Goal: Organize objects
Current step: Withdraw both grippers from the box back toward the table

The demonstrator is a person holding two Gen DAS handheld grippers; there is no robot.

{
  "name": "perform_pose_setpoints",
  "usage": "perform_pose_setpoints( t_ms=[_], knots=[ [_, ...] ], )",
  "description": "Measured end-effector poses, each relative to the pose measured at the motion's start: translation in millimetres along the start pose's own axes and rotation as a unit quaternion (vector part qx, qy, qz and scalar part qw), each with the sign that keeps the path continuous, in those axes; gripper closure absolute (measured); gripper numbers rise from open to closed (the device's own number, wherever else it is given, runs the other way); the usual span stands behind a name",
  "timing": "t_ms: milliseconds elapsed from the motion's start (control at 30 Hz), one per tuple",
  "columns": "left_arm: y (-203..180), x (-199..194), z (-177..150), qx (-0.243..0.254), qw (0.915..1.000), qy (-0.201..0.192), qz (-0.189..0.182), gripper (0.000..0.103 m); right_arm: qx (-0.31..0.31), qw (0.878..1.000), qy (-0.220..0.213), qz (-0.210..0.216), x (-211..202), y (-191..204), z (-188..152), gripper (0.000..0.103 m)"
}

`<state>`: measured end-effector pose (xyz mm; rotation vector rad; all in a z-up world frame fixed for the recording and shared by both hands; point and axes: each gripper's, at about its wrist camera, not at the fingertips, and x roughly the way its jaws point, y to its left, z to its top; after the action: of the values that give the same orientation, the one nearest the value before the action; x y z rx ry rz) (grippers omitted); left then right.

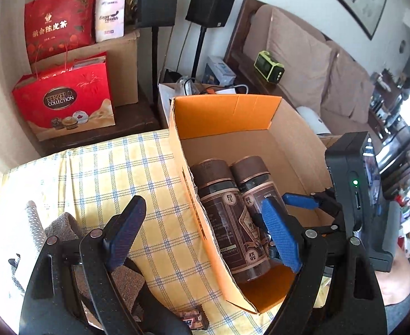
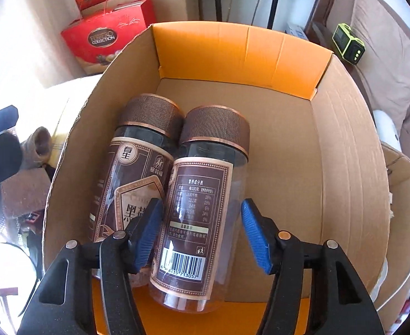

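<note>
Lying in one cardboard box (image 2: 344, 150) are two jars (image 2: 193, 209); both tongs (image 2: 202, 234) gape, empty.

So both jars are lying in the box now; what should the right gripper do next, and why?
Probably lift straight up out of the cardboard box. The right gripper stands open around the right jar with a visible gap at its right pad, so the jar looks released beside the left jar. More items wait on the checked cloth outside.

Brown-labelled jars (image 2: 193, 209) in an orange-flapped box (image 2: 232, 53) — yellow, blue-checked cloth (image 1: 137, 173) beside.
</note>
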<state>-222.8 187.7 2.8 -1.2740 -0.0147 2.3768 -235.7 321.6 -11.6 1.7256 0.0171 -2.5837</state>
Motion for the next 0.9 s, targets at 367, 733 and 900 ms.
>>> perform_pose_setpoints(
  t_ms=[367,733,900],
  knots=[
    [14,-46,-21,0.028,0.9985,-0.031,0.035,0.017,0.037,0.996,-0.076,0.016,-50,7,-6,0.03],
    [91,-94,-73,-0.01,0.9949,-0.049,0.088,0.016,-0.001,0.991,-0.12,0.06,-93,66,-25,0.027],
    [136,-107,-110,-0.052,0.9919,-0.044,0.107,0.016,-0.02,0.99,-0.123,0.07,-95,93,-34,0.027]
  ],
)
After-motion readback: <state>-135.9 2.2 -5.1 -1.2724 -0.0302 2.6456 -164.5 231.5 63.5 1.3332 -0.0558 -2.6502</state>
